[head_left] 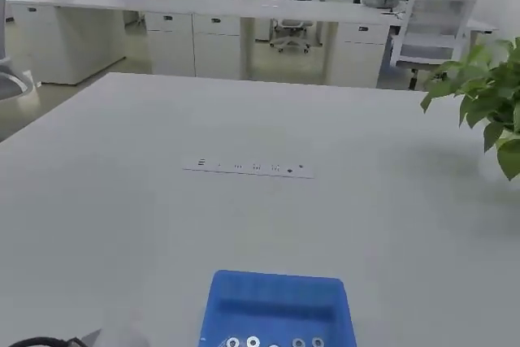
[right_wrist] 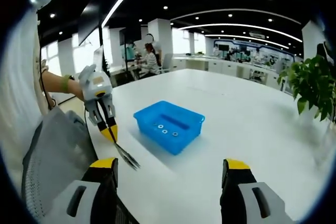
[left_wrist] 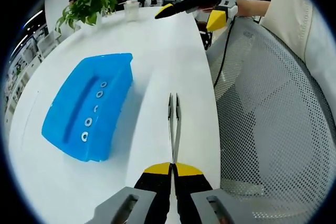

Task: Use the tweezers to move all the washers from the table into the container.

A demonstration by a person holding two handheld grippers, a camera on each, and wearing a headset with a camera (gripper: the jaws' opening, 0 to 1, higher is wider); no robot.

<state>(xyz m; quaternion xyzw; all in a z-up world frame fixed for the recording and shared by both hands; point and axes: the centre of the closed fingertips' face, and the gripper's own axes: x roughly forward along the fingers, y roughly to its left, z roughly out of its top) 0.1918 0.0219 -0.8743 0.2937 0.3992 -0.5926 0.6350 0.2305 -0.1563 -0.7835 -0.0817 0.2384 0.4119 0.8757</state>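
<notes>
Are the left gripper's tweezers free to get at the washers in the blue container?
Likely yes: the washers lie in the open-topped container beside the tweezers, with bare table between.

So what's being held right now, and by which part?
The left tongs clamp the tweezers by their rear end; the right tongs are open, empty.

Desk [head_left: 244, 225] broad and mostly bare: open passage left, right and beyond container [head_left: 276, 302]. Container at near edge, walls raised, top open. Low socket strip [head_left: 248, 168] mid-desk. Plant [head_left: 487, 95] leaves overhang far right side. Mesh chair [left_wrist: 268, 108] close against near desk edge. Tweezers [left_wrist: 174, 121], in left gripper [left_wrist: 172, 167] jaws, beside container, bare strip between.
</notes>
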